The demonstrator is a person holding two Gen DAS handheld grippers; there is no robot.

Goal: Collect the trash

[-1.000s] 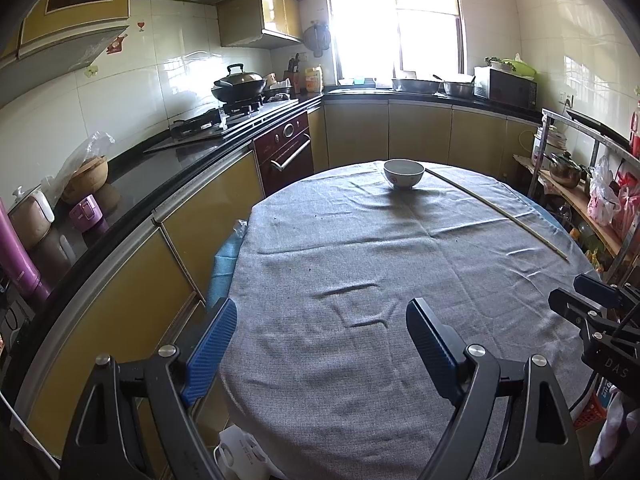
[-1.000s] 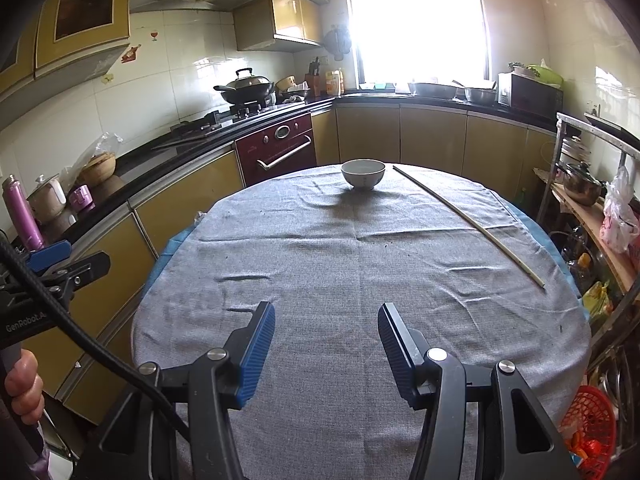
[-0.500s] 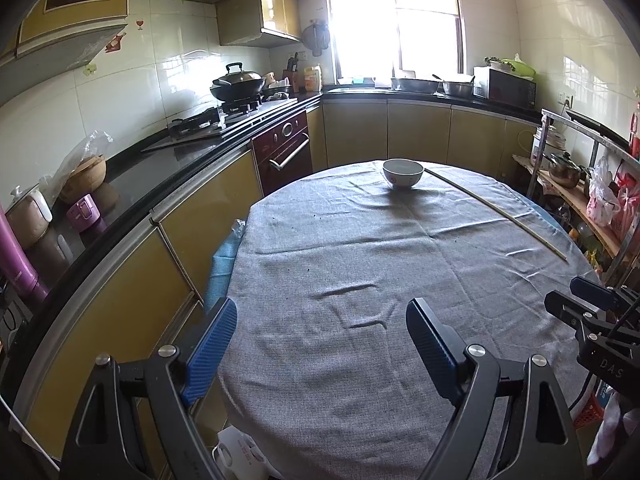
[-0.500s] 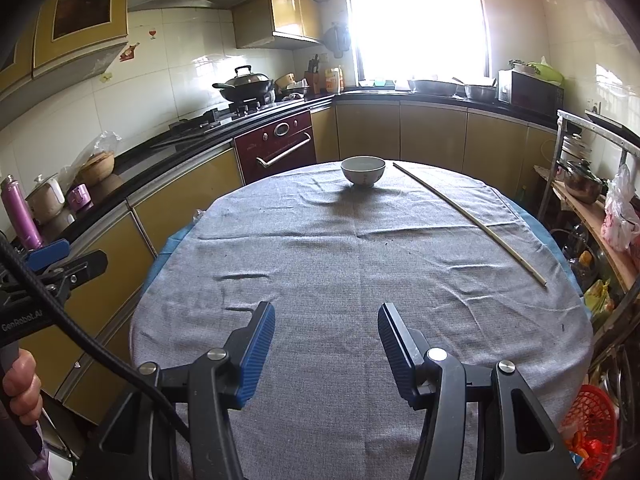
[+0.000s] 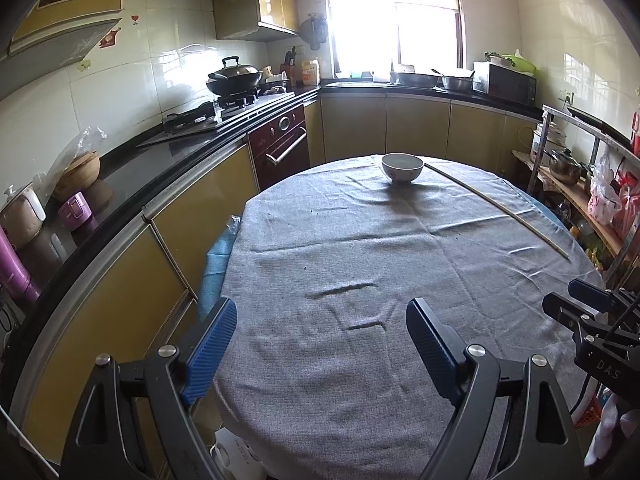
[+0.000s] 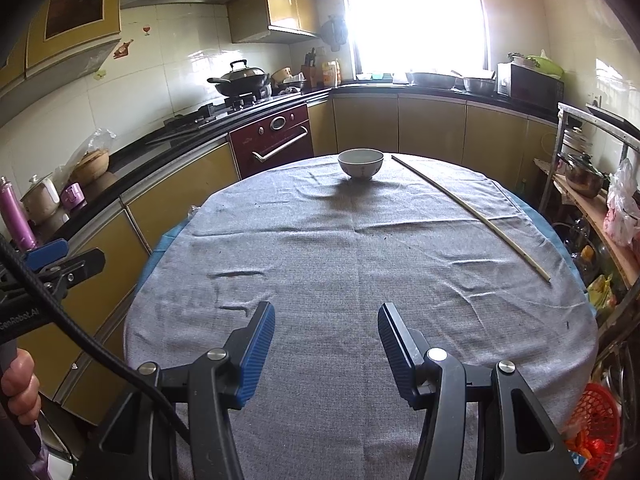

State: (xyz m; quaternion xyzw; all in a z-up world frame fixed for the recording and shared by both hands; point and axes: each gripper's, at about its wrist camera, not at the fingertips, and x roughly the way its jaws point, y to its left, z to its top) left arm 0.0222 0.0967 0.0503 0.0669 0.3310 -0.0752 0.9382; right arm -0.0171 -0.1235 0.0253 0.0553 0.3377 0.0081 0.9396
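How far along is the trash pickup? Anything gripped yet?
Nothing looks collected. Both grippers are open and empty: left gripper and right gripper hover over the near edge of the grey tablecloth. Left on the table: a white bowl, a long thin stick and small dark specks. No obvious trash piece shows on the cloth; a red basket sits beside the table.

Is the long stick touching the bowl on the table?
No. In the right wrist view the stick lies to the right of the bowl, with grey cloth showing between them.
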